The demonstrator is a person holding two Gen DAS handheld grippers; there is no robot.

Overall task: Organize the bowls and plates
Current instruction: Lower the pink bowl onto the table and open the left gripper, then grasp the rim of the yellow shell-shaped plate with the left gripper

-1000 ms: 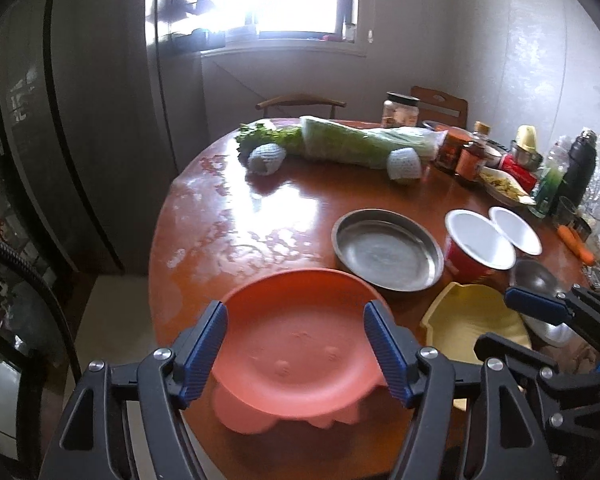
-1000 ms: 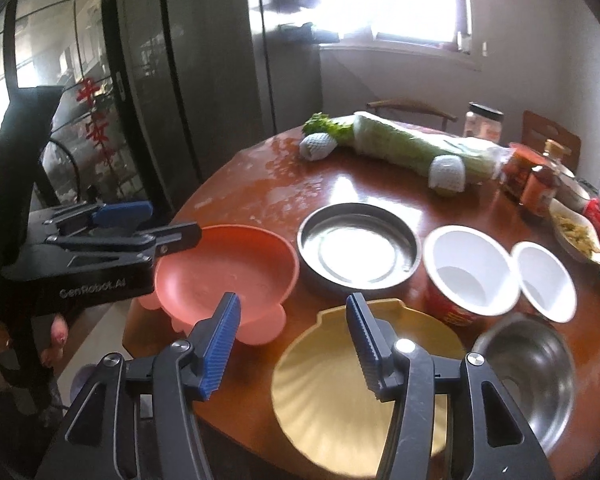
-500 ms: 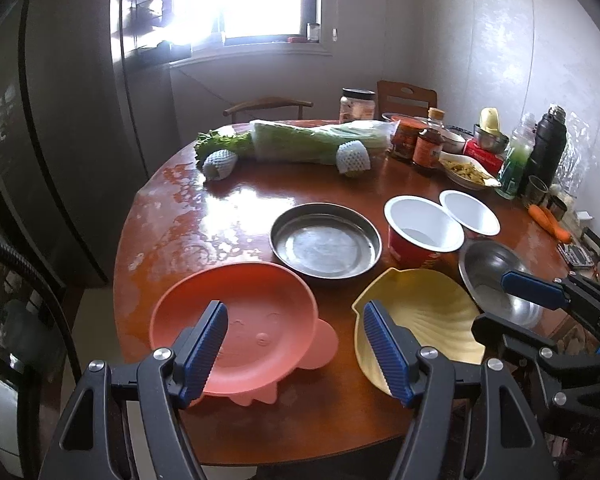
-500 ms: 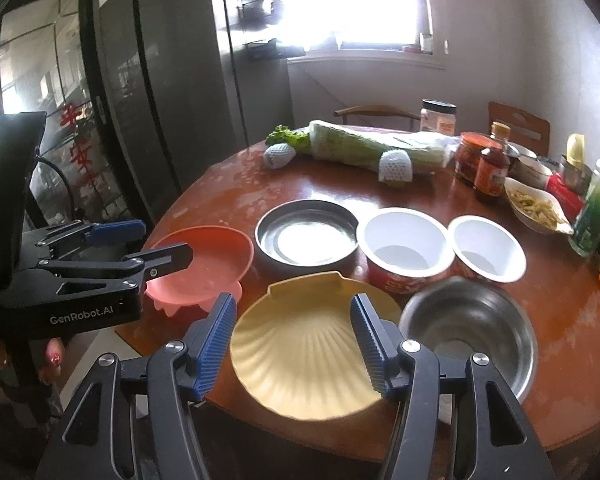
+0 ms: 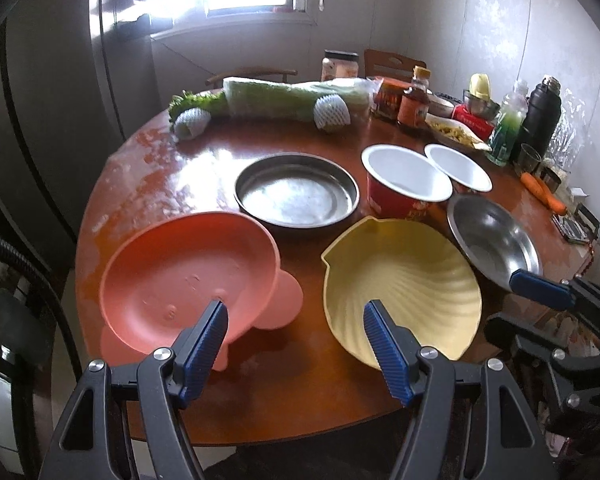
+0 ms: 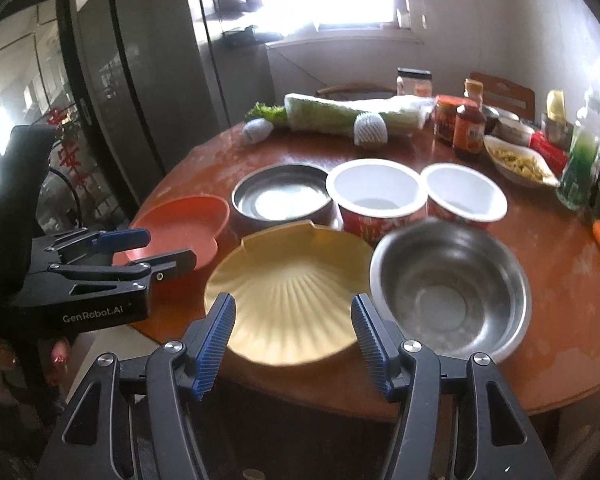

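Note:
On the round wooden table (image 5: 140,184) lie a pink plate (image 5: 180,280), a yellow shell-shaped plate (image 5: 404,284), a flat steel dish (image 5: 296,194), a steel bowl (image 5: 496,240) and two red paper bowls (image 5: 404,184) with white insides. My left gripper (image 5: 296,320) is open and empty, near the table's front edge between the pink and yellow plates. My right gripper (image 6: 294,320) is open and empty, just in front of the yellow plate (image 6: 288,292), with the steel bowl (image 6: 448,288) to its right.
A wrapped cabbage (image 5: 292,100), jars, sauce bottles (image 5: 414,104), a food dish (image 5: 456,134), a thermos (image 5: 540,116) and carrots (image 5: 540,192) crowd the table's back and right. A dark fridge (image 6: 160,80) stands to the left. Chairs stand behind the table.
Both grippers have drawn back from the table toward its front edge. The left one has shifted right from over the pink plate. Both stay open and empty.

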